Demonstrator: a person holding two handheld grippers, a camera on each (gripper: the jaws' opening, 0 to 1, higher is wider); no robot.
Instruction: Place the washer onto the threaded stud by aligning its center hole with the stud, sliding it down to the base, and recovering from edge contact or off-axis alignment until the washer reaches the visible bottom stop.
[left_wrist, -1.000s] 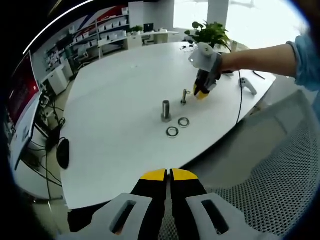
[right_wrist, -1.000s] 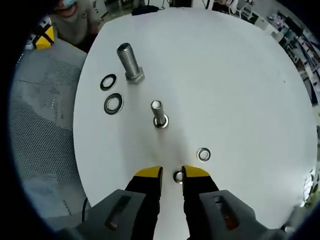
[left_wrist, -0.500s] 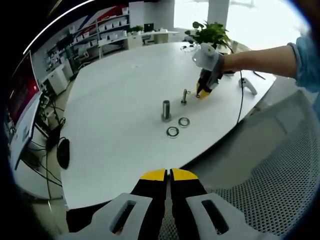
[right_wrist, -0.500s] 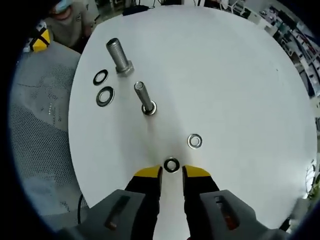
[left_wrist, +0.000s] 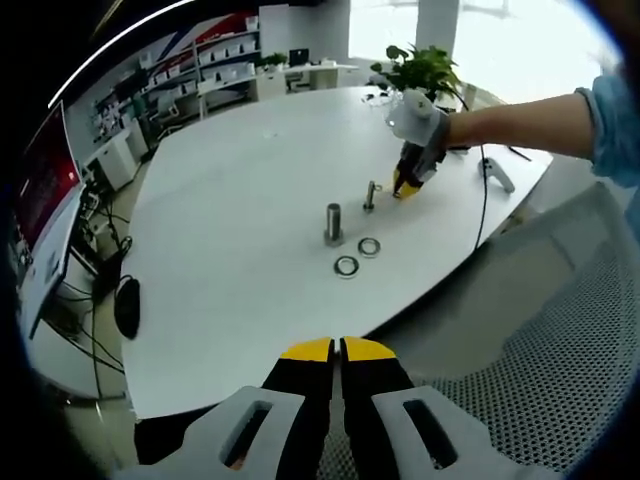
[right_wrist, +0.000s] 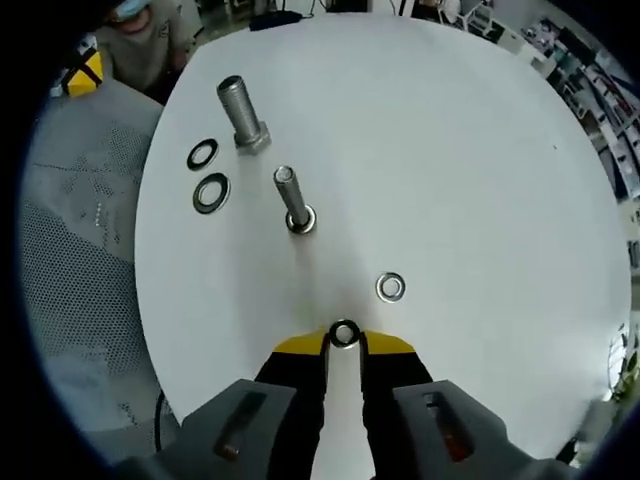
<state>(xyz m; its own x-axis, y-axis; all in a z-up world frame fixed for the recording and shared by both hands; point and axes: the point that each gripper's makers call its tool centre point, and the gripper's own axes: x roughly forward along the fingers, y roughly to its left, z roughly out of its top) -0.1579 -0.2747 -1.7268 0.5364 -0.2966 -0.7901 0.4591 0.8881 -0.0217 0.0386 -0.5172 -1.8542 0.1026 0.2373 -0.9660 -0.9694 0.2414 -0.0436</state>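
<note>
A small washer (right_wrist: 345, 333) lies flat on the white table (right_wrist: 470, 170), right at the tips of my right gripper (right_wrist: 344, 345). The jaws have drawn in against its rim. Farther ahead the thin threaded stud (right_wrist: 291, 197) stands upright with a washer at its base. In the left gripper view the same stud (left_wrist: 369, 193) stands mid-table, and a hand holds the right gripper (left_wrist: 405, 186) just beside it. My left gripper (left_wrist: 337, 350) hangs shut and empty off the near table edge.
A thick bolt (right_wrist: 240, 110) stands head-down beyond the stud, with two larger washers (right_wrist: 207, 173) next to it. Another small washer (right_wrist: 391, 288) lies to the right of the jaws. A mesh chair (right_wrist: 70, 260) lies along the table's left edge, and a potted plant (left_wrist: 420, 65) stands at the far side.
My right gripper's jaws have narrowed onto the small washer, which lay just ahead of the open tips half a second ago. The left gripper has stayed put.
</note>
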